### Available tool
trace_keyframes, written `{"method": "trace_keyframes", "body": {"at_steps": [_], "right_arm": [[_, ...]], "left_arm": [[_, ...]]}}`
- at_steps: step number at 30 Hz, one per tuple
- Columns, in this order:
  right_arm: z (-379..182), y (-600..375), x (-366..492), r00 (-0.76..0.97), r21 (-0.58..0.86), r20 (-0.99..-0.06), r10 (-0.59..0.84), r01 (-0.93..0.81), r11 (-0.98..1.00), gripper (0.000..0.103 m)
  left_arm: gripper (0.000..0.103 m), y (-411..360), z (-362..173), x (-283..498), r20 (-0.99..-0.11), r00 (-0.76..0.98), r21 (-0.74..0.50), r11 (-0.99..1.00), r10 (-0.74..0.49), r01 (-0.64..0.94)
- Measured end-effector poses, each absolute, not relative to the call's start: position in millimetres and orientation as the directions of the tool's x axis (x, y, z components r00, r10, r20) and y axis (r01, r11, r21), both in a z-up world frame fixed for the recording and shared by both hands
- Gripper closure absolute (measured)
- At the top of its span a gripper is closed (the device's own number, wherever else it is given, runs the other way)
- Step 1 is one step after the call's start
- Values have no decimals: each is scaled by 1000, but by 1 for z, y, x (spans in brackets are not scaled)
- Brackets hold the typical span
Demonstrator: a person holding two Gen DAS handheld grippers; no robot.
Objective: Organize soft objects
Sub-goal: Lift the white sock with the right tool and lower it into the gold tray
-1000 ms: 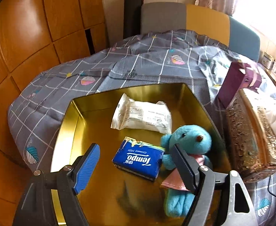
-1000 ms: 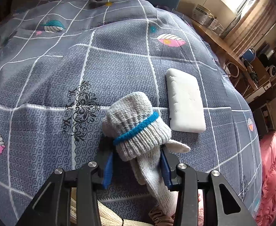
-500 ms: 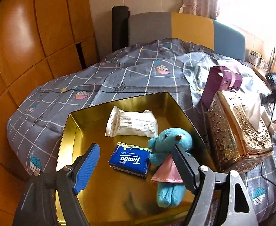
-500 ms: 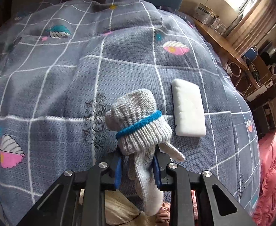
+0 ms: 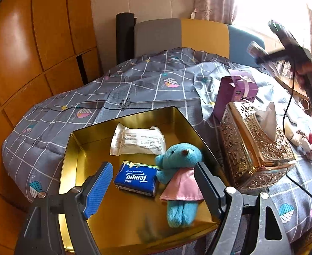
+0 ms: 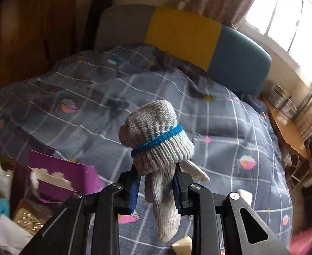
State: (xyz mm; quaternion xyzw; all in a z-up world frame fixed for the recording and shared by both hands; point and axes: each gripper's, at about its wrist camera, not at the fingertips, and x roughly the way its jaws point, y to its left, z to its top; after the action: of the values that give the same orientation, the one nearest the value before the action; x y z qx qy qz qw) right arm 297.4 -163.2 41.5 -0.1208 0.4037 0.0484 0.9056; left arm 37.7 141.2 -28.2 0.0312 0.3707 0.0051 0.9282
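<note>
- Grey knitted glove, rolled into a bundle with 1 blue band round it, sits clamped in the right gripper; its jaws are nearly closed, the 2 blue-padded fingers pressing on the loose glove fingers that hang down between them.
- That glove is lifted clear above the grey checked quilt, well apart from the gold tin.
- Over the near part of the gold tin, the left gripper hangs with its jaws spread wide and nothing between them; 1 blue pad shows on 1 finger.
- Inside the gold tin lie 3 soft things: 1 white wipes packet toward the far wall, 1 blue Tempo tissue pack in the middle, and 1 blue teddy bear in a pink dress, touching the tissue pack on its right.
- Just beside the gold tin's right wall stands 1 ornate gold tissue box with a tissue poking out, and beyond it 1 purple carton.
- Past the tissue box, on the far side from the tin, 1 small doll lies on the quilt.
</note>
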Motion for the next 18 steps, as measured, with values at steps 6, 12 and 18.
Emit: {"method": "trace_keyframes", "body": {"at_steps": [6,12,18], "right_arm": [[63,-79,254,674,-197,-711,202,-465,863,76],[60,-17,200,591,-203,-731,339,-664,719,76],[39,26,154,489,-132,-754,438,-767,628,76]], "left_arm": [[23,141,-29,29,-683,730,62,998,24,26],[23,149,-31,22,-680,733,59,998,35,7],[23,166,-27,9,-662,742,93,994,106,-60]]}}
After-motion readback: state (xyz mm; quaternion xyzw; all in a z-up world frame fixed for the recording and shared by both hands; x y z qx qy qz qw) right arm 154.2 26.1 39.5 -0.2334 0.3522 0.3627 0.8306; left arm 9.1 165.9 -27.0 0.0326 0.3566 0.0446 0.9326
